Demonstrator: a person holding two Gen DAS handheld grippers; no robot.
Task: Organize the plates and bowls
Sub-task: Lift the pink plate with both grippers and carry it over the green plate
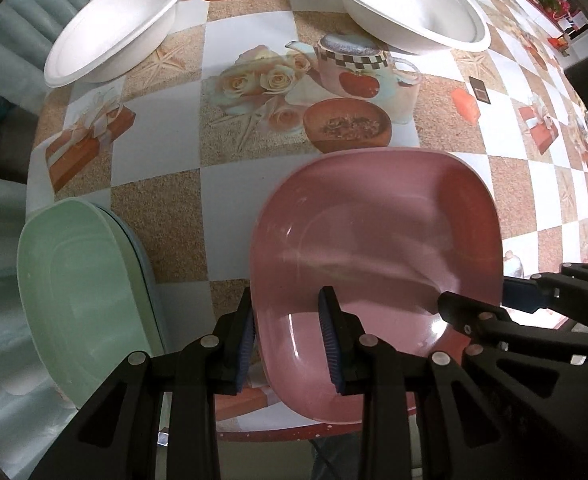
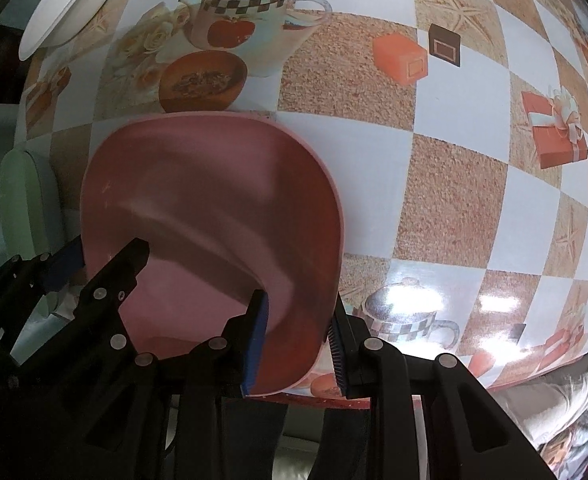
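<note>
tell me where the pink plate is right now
The pink plate sits at the near table edge, gripped on opposite rims by the left gripper and right gripper, right of the green plate.

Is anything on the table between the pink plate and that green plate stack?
Nothing visible. Both claws, left and right, grip the pink plate by opposite rims. Only bare tablecloth lies between it and the green plate stack. The white bowls sit farther back.

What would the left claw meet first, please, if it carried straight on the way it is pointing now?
Most likely the patterned tablecloth. The left claw points down and is clamped on the left rim of the pink plate, so nothing else lies between it and the table, though depth is unclear.
</note>
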